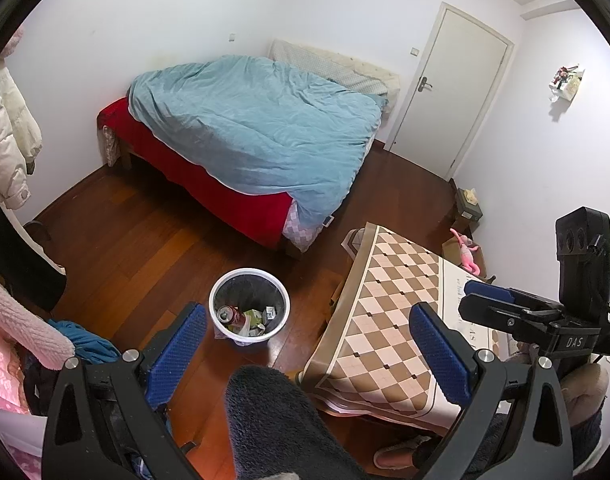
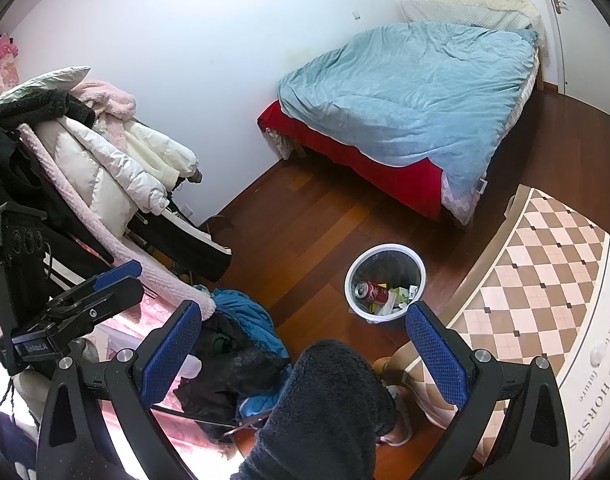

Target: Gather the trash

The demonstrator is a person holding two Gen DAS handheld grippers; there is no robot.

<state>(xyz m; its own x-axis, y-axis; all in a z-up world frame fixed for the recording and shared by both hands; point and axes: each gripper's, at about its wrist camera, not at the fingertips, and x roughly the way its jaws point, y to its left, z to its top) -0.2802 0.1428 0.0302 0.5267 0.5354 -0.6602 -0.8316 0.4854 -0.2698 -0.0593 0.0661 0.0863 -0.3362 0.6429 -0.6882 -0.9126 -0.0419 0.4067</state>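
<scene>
A white trash bin (image 1: pixel 215 304) (image 2: pixel 351 276) with a dark liner stands on the wooden floor, holding a red can (image 1: pixel 229 314) (image 2: pixel 372 291) and crumpled paper and wrappers (image 1: pixel 257 319) (image 2: pixel 397 296). My left gripper (image 1: pixel 307 340) hangs open above and just in front of the bin, nothing between its blue pads (image 1: pixel 177 356). My right gripper (image 2: pixel 303 344) is open as well, high above the floor beside the bin. In the left wrist view the right gripper (image 1: pixel 505 300) shows at the right over the table; in the right wrist view the left gripper (image 2: pixel 105 284) shows at the left.
A table with a checkered cloth (image 1: pixel 397 320) (image 2: pixel 545 300) stands right of the bin. A bed with a blue duvet (image 1: pixel 257 128) (image 2: pixel 417 92) fills the back. Coats and clothes (image 2: pixel 97 168) pile at the left. A person's dark fuzzy leg (image 1: pixel 273 420) (image 2: pixel 325 408) is below.
</scene>
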